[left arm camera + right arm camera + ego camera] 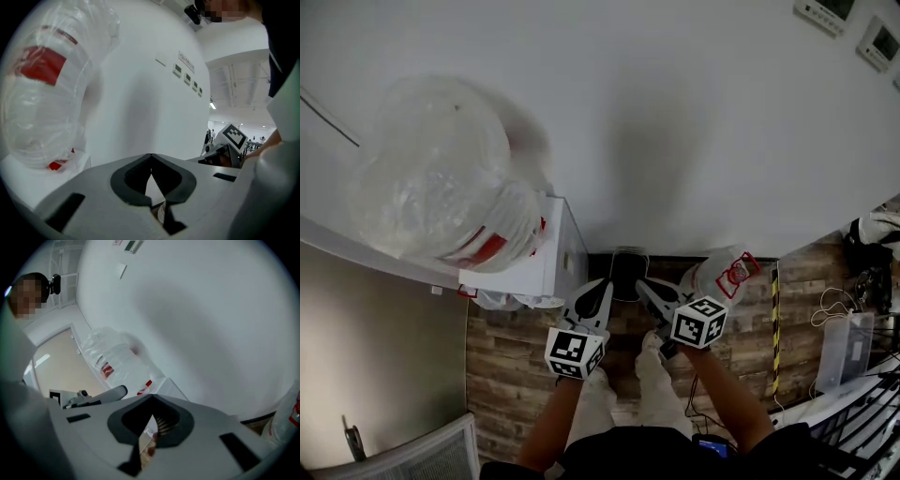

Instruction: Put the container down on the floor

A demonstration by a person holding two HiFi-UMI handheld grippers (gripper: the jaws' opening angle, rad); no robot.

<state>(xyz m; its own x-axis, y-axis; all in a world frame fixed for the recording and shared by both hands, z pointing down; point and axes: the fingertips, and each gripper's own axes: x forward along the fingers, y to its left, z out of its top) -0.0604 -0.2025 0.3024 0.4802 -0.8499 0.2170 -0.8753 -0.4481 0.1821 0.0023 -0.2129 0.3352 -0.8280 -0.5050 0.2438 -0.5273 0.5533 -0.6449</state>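
Observation:
A white container with a red label stands on the wood floor by the wall, just right of my right gripper; its edge shows as the container in the right gripper view. My left gripper and right gripper hang side by side in front of my legs, pointing at the wall. Both are shut with nothing between their jaws, as seen at the left gripper and the right gripper. A plastic-wrapped stack of white containers lies on a white cabinet to the left.
A black object sits on the floor against the wall between the grippers. A yellow-black stripe runs across the floor at the right, with cables and a clear box beyond it. Wall panels hang at the top right.

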